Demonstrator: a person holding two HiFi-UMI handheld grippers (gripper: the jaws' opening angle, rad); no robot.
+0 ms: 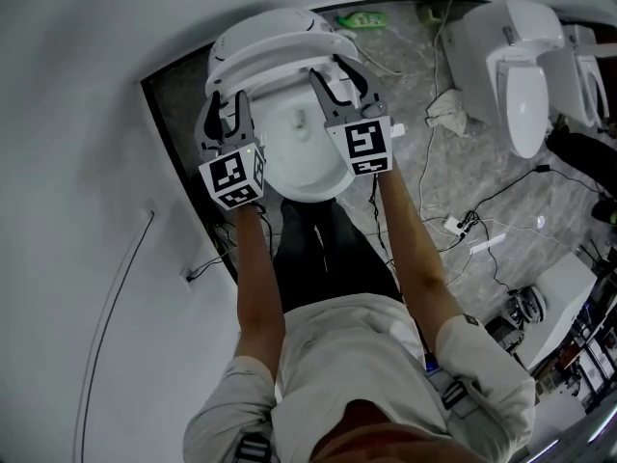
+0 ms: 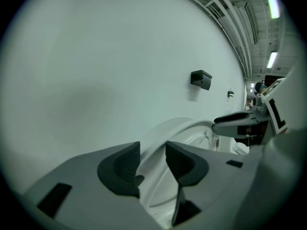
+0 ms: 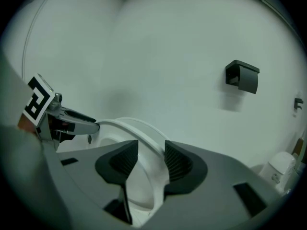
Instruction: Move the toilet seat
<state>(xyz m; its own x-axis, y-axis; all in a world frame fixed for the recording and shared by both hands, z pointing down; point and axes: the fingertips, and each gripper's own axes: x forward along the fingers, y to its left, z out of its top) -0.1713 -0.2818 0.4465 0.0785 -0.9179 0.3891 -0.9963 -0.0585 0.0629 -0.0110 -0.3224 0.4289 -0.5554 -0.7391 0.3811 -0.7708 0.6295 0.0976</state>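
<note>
A white toilet seat (image 1: pixel 273 48) stands partly lifted over the toilet bowl (image 1: pixel 301 157), close to the wall. My left gripper (image 1: pixel 228 106) is on the seat's left side and my right gripper (image 1: pixel 341 85) on its right side. In the left gripper view the seat rim (image 2: pixel 189 127) runs between the dark ribbed pads of the left gripper (image 2: pixel 152 160), which are closed on it. In the right gripper view the seat rim (image 3: pixel 136 128) likewise passes through the right gripper (image 3: pixel 151 160), held between its pads. Each gripper shows in the other's view.
A second white toilet (image 1: pixel 523 66) stands at the right, with a crumpled cloth (image 1: pixel 447 114) and cables (image 1: pixel 482 210) on the grey floor. A green object (image 1: pixel 362 19) lies behind the bowl. A black holder (image 3: pixel 243 75) hangs on the white wall.
</note>
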